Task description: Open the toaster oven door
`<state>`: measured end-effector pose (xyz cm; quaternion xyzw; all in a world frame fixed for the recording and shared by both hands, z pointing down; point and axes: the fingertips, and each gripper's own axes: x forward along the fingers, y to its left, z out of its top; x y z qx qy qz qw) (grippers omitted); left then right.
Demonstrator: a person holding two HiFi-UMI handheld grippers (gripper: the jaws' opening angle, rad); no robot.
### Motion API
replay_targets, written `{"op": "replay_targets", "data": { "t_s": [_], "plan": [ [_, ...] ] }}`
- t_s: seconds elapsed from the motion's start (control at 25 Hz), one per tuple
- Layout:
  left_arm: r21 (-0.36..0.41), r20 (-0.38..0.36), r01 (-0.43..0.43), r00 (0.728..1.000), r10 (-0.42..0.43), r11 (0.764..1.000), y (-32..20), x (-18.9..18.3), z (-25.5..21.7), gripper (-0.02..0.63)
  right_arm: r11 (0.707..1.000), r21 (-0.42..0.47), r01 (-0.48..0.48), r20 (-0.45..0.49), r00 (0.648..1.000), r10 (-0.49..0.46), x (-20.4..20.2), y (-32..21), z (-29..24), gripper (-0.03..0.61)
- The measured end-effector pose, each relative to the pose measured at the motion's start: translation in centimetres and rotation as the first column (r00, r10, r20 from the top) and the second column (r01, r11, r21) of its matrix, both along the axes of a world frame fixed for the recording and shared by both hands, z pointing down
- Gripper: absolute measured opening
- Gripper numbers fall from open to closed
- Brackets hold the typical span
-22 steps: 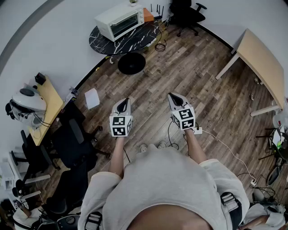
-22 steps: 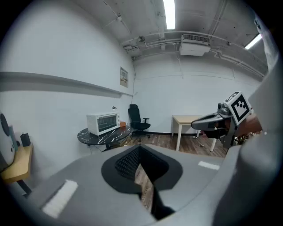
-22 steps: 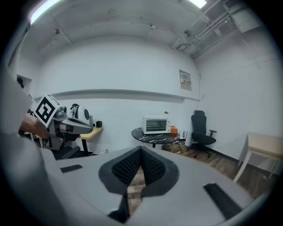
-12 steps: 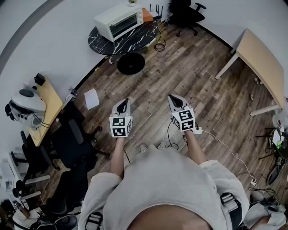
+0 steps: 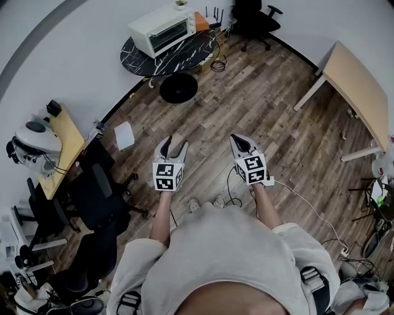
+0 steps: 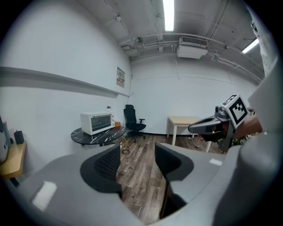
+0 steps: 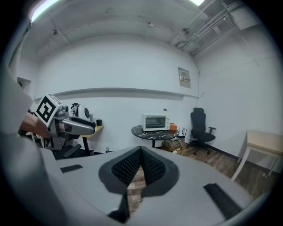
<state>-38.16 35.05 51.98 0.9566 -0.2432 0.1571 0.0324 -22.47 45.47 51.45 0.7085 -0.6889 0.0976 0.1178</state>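
Note:
The white toaster oven (image 5: 161,29) stands on a round black marble table (image 5: 178,55) by the far wall, its glass door closed. It also shows far off in the left gripper view as the toaster oven (image 6: 97,122) and in the right gripper view as the toaster oven (image 7: 155,122). My left gripper (image 5: 173,147) is held over the wooden floor, well short of the oven. It is open, with nothing between the left gripper's (image 6: 138,152) jaws. My right gripper (image 5: 239,140) is beside it at the same distance. The right gripper's (image 7: 140,152) pads meet at the tips with nothing held.
A black round stool (image 5: 178,87) sits on the floor before the marble table. A black office chair (image 5: 252,15) stands at the back right and a light wooden table (image 5: 360,86) at the right. A desk (image 5: 64,144) and dark chairs (image 5: 101,191) line the left. Cables (image 5: 234,191) lie near my feet.
The left gripper's jaws have opened; they were together in the earlier frames. Both grippers have kept nearly the same place over the floor.

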Motion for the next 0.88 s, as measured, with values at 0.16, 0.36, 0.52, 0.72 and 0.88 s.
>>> {"op": "replay_targets", "data": {
  "t_s": [0.16, 0.36, 0.52, 0.72, 0.88],
  "plan": [
    [-0.006, 0.003, -0.001, 1.000, 0.001, 1.000, 0.6, 0.6, 0.4, 0.232, 1.000, -0.004, 0.009, -0.005, 1.000, -0.009, 0.4, 0.4, 0.3, 0.012],
    [-0.002, 0.007, 0.011, 1.000, -0.011, 1.000, 1.2, 1.5, 0.2, 0.232, 1.000, 0.005, 0.025, -0.001, 1.000, -0.025, 1.2, 1.1, 0.3, 0.012],
    [0.001, 0.005, 0.030, 1.000, -0.030, 1.000, 1.4, 2.3, 0.1, 0.232, 0.999, -0.002, 0.035, -0.016, 0.999, -0.035, 2.2, 1.4, 0.5, 0.012],
    [-0.002, 0.012, 0.042, 0.999, -0.042, 0.999, 1.8, 3.3, 0.3, 0.232, 0.999, -0.006, 0.046, -0.014, 0.999, -0.046, 3.5, 1.8, 0.9, 0.012],
    [-0.001, 0.013, 0.043, 0.999, -0.043, 0.999, 1.7, 4.2, 0.5, 0.232, 0.999, -0.009, 0.050, -0.012, 0.999, -0.050, 4.3, 1.6, 1.2, 0.012]
  ]
}}
